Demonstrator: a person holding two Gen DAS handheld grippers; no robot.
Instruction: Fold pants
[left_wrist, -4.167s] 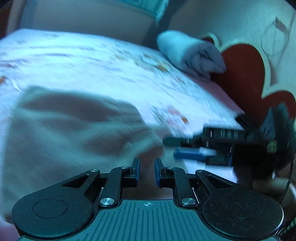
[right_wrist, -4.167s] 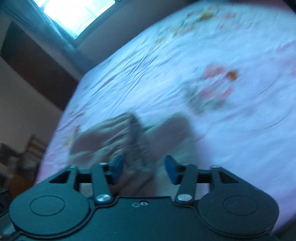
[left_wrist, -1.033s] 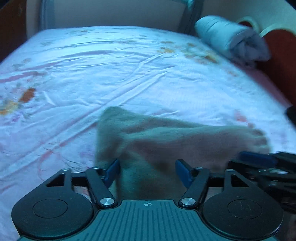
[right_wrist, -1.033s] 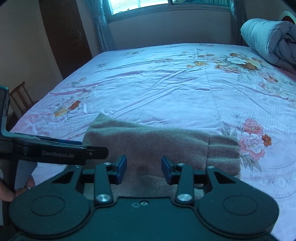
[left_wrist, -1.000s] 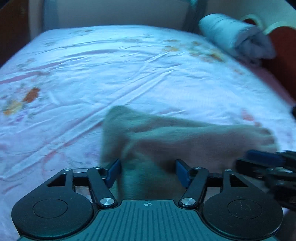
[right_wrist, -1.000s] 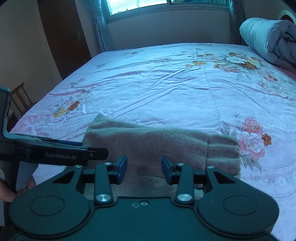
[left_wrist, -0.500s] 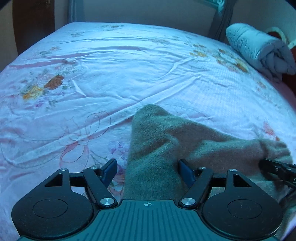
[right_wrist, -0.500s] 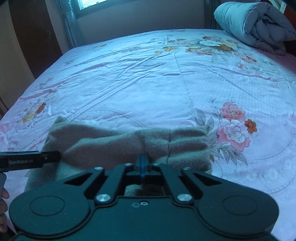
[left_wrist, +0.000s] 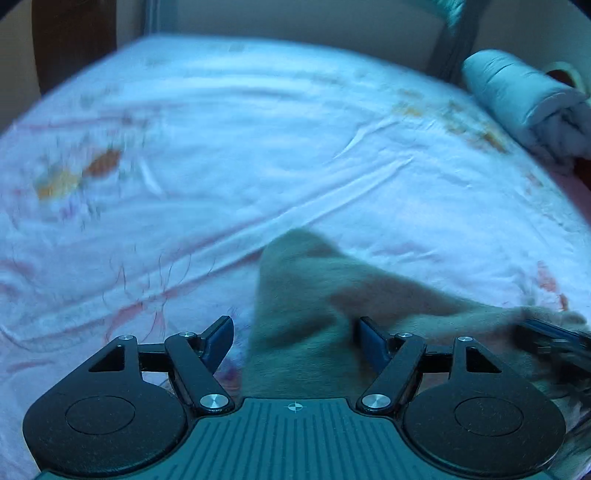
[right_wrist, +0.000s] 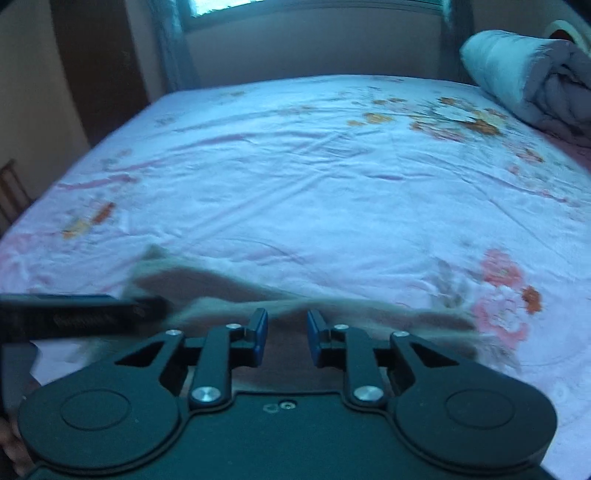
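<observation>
The brown fleece pants lie folded into a long band on the floral bed sheet, near its front edge. My left gripper is wide open, its fingers on either side of the band's left end. In the right wrist view the pants stretch across just ahead of my right gripper, which is partly open with nothing between its blue pads. The left gripper's finger enters from the left; the right gripper's tip shows at the right edge. Both views are motion-blurred.
A rolled grey duvet lies at the far right by the headboard. A wall with a window and a dark door stand beyond the bed. The sheet stretches wide behind the pants.
My right gripper was shut half a second ago and has opened partly. It has lifted back from the pants. The left gripper stays wide open over the left end.
</observation>
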